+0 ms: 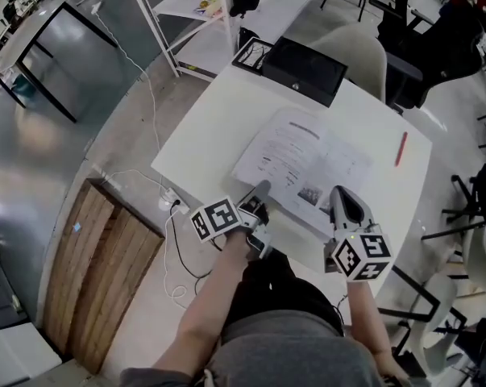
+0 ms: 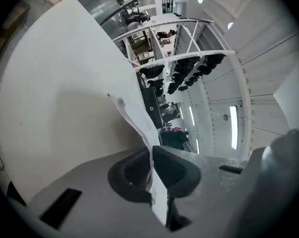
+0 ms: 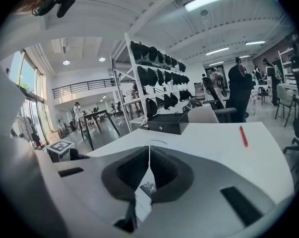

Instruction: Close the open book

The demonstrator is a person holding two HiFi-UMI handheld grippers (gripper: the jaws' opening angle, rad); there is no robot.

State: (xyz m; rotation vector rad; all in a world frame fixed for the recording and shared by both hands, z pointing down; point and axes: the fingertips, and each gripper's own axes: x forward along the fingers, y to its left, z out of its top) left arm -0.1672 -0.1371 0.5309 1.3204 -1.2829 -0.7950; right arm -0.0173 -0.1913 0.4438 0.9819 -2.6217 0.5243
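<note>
At the lower left of the head view a wooden panel (image 1: 105, 272) lies on the floor, with a power strip (image 1: 172, 200) and white cables just to its right. The white tabletop (image 1: 218, 127) fills the middle of the frame. The left hand-held gripper (image 1: 259, 192) reaches to the lower left edge of the open book (image 1: 303, 164), which lies flat at the centre of the tabletop with its printed pages up. In the left gripper view the left hand-held gripper (image 2: 151, 167) is pressed together, pinching a thin page (image 2: 139, 128) that curves away from the jaws. Above the book, at the tabletop's far edge, stands a black box (image 1: 305, 69). The right hand-held gripper (image 1: 339, 193) sits at the book's lower right edge; its own view shows it (image 3: 149, 167) clamped on a page edge (image 3: 145, 190). A red pen (image 1: 400, 148) lies at the right, apart from the book.
</note>
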